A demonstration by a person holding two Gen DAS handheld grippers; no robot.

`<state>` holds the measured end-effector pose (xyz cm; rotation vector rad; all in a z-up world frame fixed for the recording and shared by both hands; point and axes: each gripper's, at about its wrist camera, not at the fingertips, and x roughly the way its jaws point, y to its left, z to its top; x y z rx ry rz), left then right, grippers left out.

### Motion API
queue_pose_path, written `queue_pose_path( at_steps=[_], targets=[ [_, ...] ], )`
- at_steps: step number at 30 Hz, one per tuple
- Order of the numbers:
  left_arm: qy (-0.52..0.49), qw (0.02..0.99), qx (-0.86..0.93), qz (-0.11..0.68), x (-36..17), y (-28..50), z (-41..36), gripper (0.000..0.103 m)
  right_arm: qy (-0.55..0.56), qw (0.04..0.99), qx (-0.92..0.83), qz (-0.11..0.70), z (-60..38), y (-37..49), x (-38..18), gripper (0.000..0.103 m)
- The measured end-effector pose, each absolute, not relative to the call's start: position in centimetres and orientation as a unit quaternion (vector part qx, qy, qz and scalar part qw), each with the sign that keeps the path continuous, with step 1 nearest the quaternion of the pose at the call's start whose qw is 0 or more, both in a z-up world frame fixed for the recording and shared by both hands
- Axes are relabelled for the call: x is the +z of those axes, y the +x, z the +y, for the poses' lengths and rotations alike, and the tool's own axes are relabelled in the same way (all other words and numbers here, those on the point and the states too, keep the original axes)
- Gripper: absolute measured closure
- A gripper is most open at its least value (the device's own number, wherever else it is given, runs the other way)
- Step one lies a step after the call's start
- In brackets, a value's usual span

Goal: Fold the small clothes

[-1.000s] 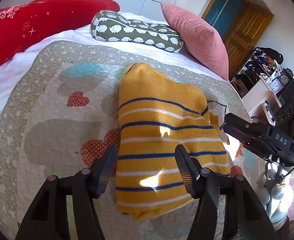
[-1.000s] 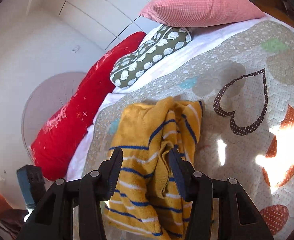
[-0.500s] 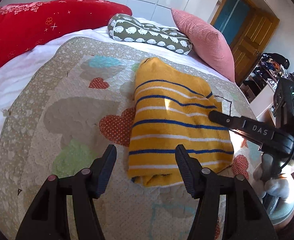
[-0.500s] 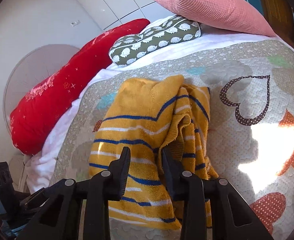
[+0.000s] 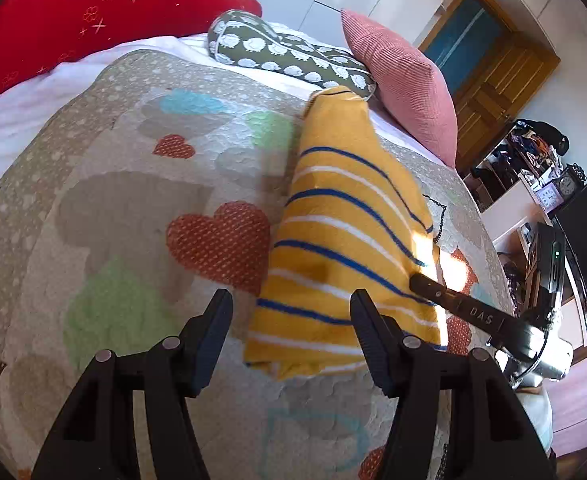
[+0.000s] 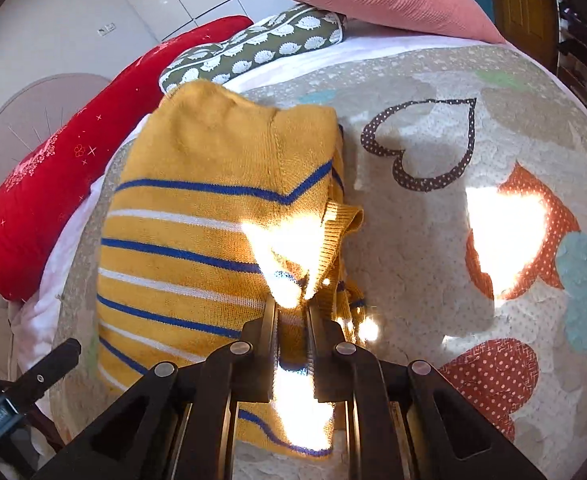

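our right claw (image 6: 291,308) has just pinched shut on the right edge of the striped sweater (image 5: 345,240), whose long axis runs toward 12 o'clock on the bed (image 5: 133,200), while our left claw (image 5: 291,336) stays spread at its near hem
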<state>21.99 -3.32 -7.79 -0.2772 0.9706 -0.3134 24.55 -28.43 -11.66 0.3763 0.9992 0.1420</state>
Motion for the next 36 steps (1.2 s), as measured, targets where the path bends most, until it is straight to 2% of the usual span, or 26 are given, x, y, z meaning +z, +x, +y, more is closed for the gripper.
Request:
queue_pose_path(
  at_steps=[5,8,11,14,16,19,22,25,27,31,36],
  targets=[
    [-0.104,0.837,-0.147,0.516,-11.2,24.4,-6.0,0.043,0.153,0.863,0.06,0.477,-27.7,24.8,-11.7,0.091],
    [-0.116,0.834,-0.141,0.521,-12.9,24.4,-5.7,0.042,0.144,0.864,0.079,0.475,-27.8,24.6,-11.2,0.088],
    [-0.13,0.834,-0.145,0.517,-13.3,24.3,-5.3,0.04,0.159,0.887,0.073,0.427,-28.7,23.3,-7.6,0.083],
    [-0.128,0.837,-0.144,0.513,-13.4,24.2,-5.6,0.038,0.164,0.902,0.088,0.388,-28.2,23.9,-4.3,0.083],
    [-0.113,0.845,-0.14,0.504,-13.3,23.8,-6.0,0.036,0.159,0.895,0.114,0.402,-26.6,25.8,-3.8,0.082],
    [-0.105,0.852,-0.135,0.494,-13.5,23.6,-6.3,0.034,0.168,0.868,0.125,0.451,-24.5,29.9,-5.9,0.073],
    [-0.115,0.848,-0.148,0.496,-13.2,23.5,-5.8,0.033,0.173,0.833,0.085,0.518,-24.6,33.6,-10.5,0.077],
    [-0.137,0.841,-0.165,0.497,-12.4,22.5,-4.2,0.034,0.174,0.835,0.068,0.517,-24.8,34.0,-9.5,0.077],
    [-0.15,0.843,-0.166,0.489,-11.6,21.2,-2.9,0.034,0.123,0.864,0.046,0.486,-23.5,33.1,-6.5,0.07],
    [-0.146,0.861,-0.148,0.464,-9.6,18.4,-1.0,0.034,0.084,0.882,0.111,0.451,-19.4,33.6,-3.0,0.068],
    [-0.118,0.873,-0.122,0.458,-8.6,15.6,0.4,0.034,0.059,0.865,0.142,0.478,-14.2,38.1,-5.4,0.067]
  ],
)
